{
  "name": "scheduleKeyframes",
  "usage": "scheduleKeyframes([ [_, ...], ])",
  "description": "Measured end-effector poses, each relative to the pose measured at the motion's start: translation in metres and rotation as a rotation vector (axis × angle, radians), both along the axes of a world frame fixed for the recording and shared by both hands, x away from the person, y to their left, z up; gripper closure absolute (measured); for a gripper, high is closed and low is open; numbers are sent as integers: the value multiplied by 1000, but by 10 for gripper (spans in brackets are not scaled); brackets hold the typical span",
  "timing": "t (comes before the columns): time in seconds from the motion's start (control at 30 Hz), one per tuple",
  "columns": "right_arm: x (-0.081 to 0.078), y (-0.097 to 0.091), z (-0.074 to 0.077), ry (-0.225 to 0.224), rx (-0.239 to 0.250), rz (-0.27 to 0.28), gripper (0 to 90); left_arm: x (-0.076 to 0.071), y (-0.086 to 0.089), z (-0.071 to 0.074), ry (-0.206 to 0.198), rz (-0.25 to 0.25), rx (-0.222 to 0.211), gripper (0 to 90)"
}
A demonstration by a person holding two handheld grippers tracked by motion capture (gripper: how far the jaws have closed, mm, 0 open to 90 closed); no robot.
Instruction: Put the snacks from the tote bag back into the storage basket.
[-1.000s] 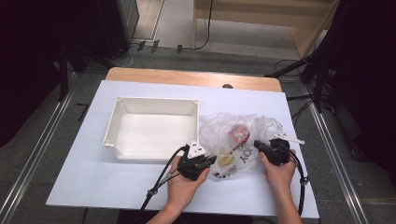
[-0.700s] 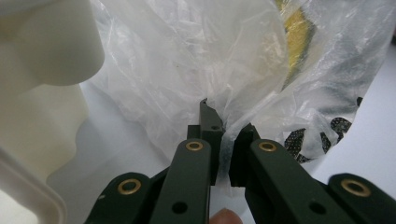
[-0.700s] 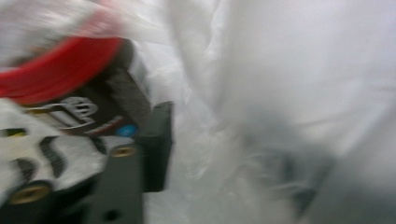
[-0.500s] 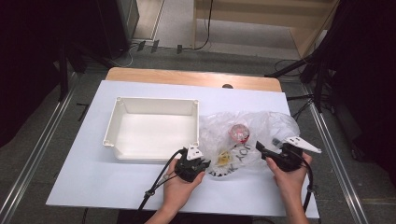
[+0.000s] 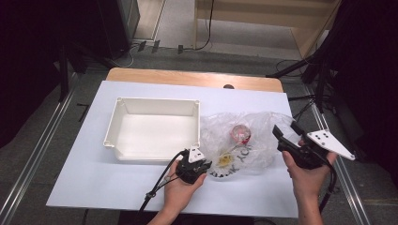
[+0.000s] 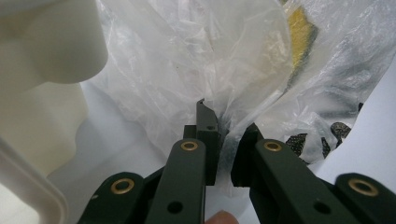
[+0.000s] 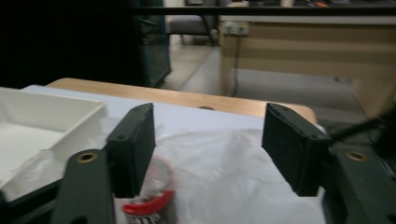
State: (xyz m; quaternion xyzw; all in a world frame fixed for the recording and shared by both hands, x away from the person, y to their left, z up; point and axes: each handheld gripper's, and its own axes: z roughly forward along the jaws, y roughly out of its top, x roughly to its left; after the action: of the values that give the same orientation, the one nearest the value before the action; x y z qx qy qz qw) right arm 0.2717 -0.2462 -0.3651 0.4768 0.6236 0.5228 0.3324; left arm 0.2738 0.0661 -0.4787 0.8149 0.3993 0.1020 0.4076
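Pinching plastic bag (image 6: 187,70) edge: left gripper (image 6: 224,140), jaws clamped; its view alone shows this. Right gripper (image 5: 287,132): jaws apart, just closing, empty, raised beside bag. Red-capped jar (image 7: 152,196) inside bag.

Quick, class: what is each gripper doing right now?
Left gripper: shut on the plastic bag.
Right gripper: open, holding nothing, jaws just closing a little.

Beyond the far edge of the wooden table (image 5: 194,78) under a white sheet (image 5: 94,173), grey floor (image 5: 178,28) runs to a light wooden cabinet (image 5: 267,11), with a dark cabinet (image 5: 117,18) to its left and metal rails (image 5: 33,159) alongside.
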Motion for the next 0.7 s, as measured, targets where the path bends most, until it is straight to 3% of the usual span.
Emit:
scheduleKeyframes([
  [0.1, 18, 12, -10, 48, -9, 49, 478, 0, 0, 0, 2, 1, -2, 862],
  [0.23, 40, 18, -38, 154, -37, 70, 549, 0, 1, 0, 1, -1, -12, 859],
  [0.33, 48, 19, -58, 208, -61, 65, 571, 0, 2, 0, 4, 0, -15, 856],
  [0.43, 51, 15, -72, 224, -59, 76, 588, 0, 2, 0, 5, -2, -15, 855],
  [0.57, 53, 18, -85, 245, -128, 87, 563, 0, 2, 0, 5, -2, -12, 854],
  [0.7, 59, 21, -94, 276, -198, 63, 531, 0, 2, 0, 5, -3, -14, 851],
])
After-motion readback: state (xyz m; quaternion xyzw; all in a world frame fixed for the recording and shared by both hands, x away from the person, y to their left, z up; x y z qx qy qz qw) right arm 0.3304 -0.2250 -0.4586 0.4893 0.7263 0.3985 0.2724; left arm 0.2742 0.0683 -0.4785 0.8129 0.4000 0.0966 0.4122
